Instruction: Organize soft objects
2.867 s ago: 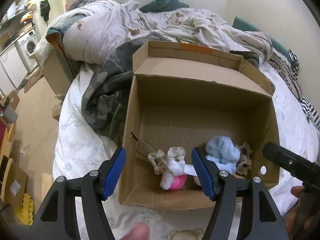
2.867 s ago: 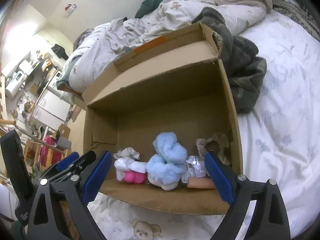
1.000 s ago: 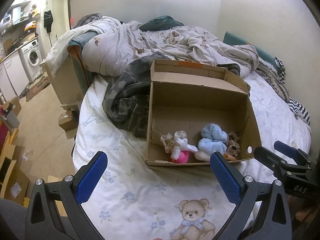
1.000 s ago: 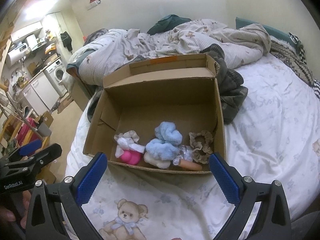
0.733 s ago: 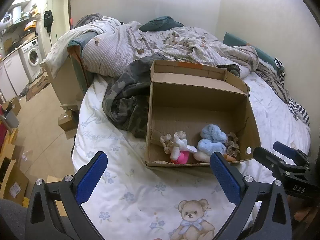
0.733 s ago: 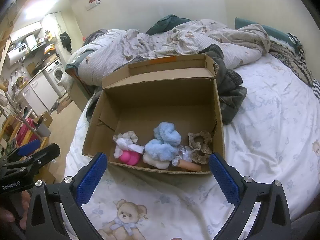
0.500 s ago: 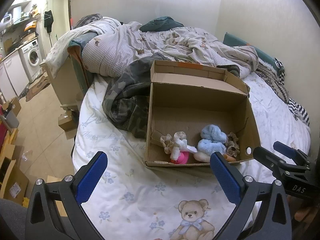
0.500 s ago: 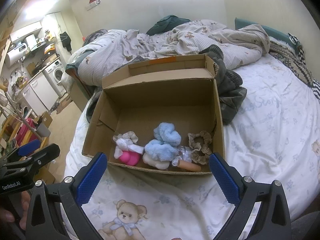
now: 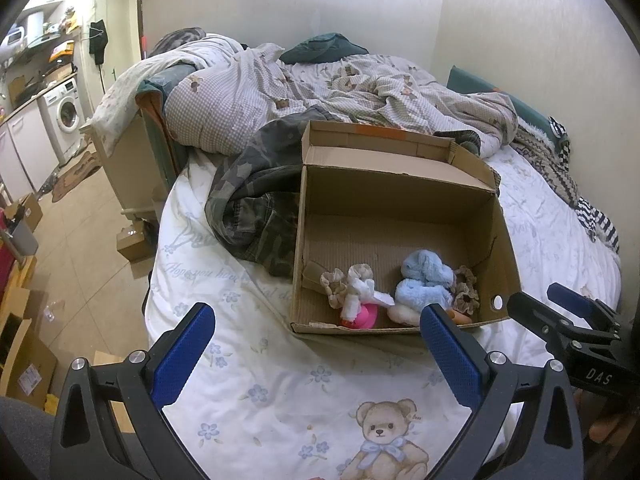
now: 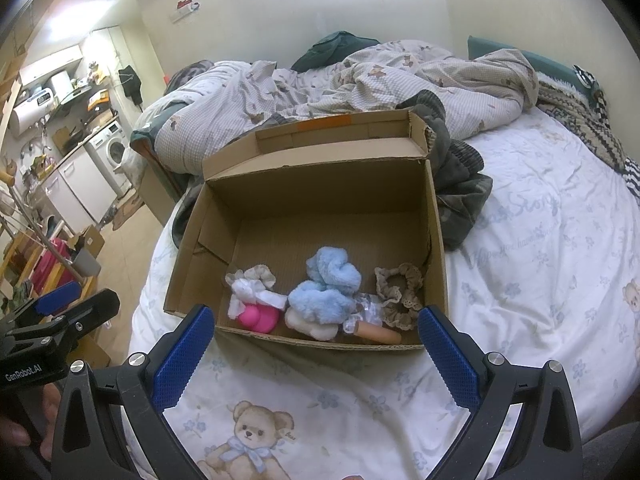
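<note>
An open cardboard box point(image 9: 400, 184) point(image 10: 320, 184) lies on the bed. Along its near wall lie a blue plush toy point(image 9: 424, 280) point(image 10: 326, 288), a white and beige cloth bundle point(image 9: 352, 284) point(image 10: 252, 284) over a pink toy point(image 9: 365, 315) point(image 10: 258, 318), a brown lace scrunchie point(image 9: 464, 292) point(image 10: 398, 292) and a tan stick-like piece point(image 10: 378, 333). My left gripper point(image 9: 316, 344) is open and empty, held back from the box above the sheet. My right gripper point(image 10: 316, 344) is open and empty too, in front of the box.
A camouflage jacket point(image 9: 256, 208) lies left of the box. A rumpled checked duvet point(image 9: 320, 88) fills the back of the bed. The white sheet has a teddy bear print point(image 9: 384, 436). The floor at left holds cardboard boxes point(image 9: 20, 344) and a washing machine point(image 9: 66, 114).
Since 2.9 s ago both grippers have pulled back from the box and opened wide. In the last second almost nothing has moved.
</note>
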